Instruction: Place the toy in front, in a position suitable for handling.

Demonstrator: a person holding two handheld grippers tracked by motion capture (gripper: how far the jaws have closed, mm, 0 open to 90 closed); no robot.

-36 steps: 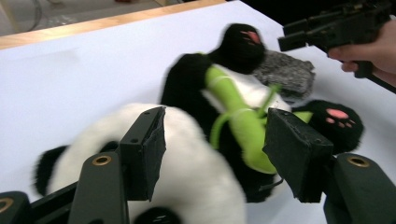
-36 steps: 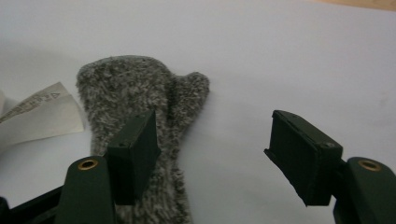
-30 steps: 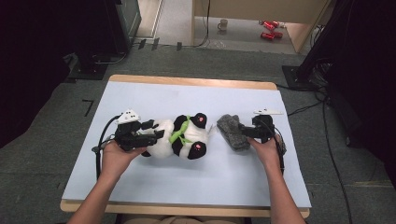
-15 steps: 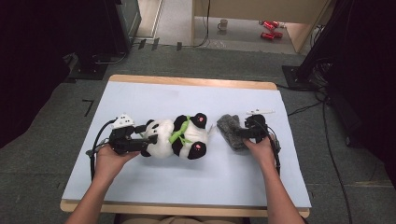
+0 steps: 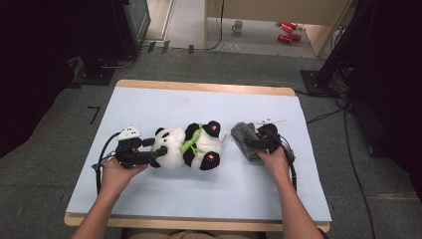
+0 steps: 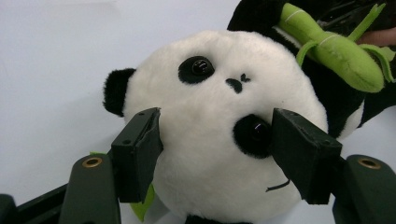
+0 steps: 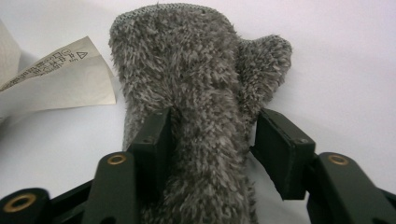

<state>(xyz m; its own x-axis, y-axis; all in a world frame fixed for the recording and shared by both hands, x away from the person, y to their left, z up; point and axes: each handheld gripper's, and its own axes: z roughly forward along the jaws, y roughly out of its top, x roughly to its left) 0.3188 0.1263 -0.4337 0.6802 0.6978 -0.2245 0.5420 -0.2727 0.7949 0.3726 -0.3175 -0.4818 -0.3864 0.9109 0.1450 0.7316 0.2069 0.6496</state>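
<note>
Lying on its back across the middle of the pale blue table [image 5: 149, 104], a black-and-white panda plush [image 5: 191, 147] is seen from the high view with its head toward the left gripper [image 5: 157, 149] and its feet toward a grey fuzzy mitten [image 5: 245, 139]. A green bamboo stalk [image 5: 191, 142] is stitched across the panda's chest.

In the left gripper view the panda's white head [image 6: 219, 135] is set between the two black jaws. The jaws have just been opening; one pad lies against the cheek beside the dark eye patch, the other against the fur below the black ear [image 6: 116, 91]. How hard the pads press cannot be told, but the round head is not visibly dented, so the tool is read as apart around the head rather than clamped. The green stalk [image 6: 336, 51] is seen beyond the head at upper right.

In the right gripper view the mitten [image 7: 196, 116] is laid lengthwise between the jaws of the right gripper [image 5: 254, 144], its thumb [image 7: 266, 60] pointing away at the right. These jaws have just been closing. The left pad is sunk into the pile; the right pad is at the mitten's edge, where contact cannot be told for certain. A white care label [image 7: 56, 79] is lying on the table just beside the mitten.
</note>
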